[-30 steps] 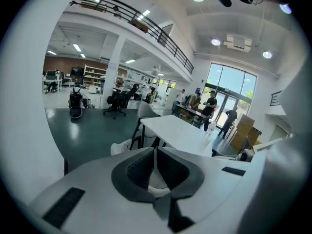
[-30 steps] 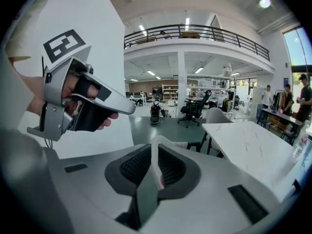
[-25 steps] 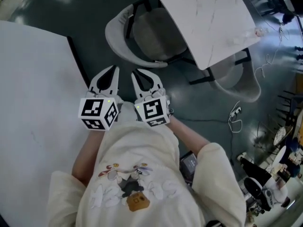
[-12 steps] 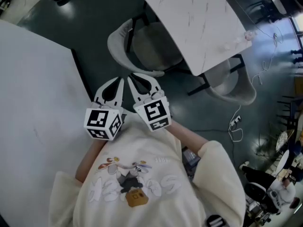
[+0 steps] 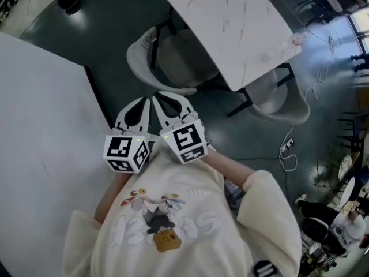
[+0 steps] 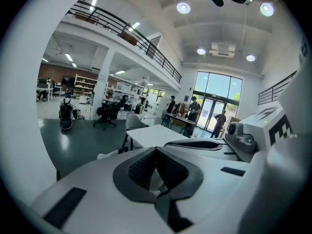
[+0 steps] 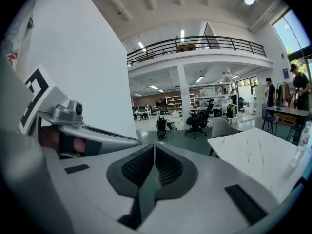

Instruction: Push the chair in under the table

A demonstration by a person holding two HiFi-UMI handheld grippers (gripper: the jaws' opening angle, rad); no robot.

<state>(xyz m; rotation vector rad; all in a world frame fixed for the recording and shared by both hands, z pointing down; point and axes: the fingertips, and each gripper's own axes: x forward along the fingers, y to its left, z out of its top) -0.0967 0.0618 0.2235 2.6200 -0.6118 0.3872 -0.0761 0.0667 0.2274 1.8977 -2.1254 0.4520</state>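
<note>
Nearest to us, held just above our cream sweatshirt (image 5: 167, 224), the left gripper (image 5: 142, 101) is clenched on nothing. The right gripper (image 5: 160, 97) has just been closing and its jaws now meet, with nothing between them. The two sit side by side, tips almost touching, pointing at the chair but not touching it.

Just beyond them is the grey chair (image 5: 173, 56). Its curved backrest faces us and its seat is partly tucked beneath the near edge of the white marbled table (image 5: 236, 27). We judge it a stiff moulded shell on thin dark legs, fairly light, and likely to slide easily on the smooth dark floor (image 5: 115, 16). The top rim of the backrest looks the best place to push, one gripper either side of its middle so it does not swivel.

A second chair (image 5: 282, 100) stands at the table's far side. On our left is a large white surface (image 5: 40, 126), possibly a partition.
</note>
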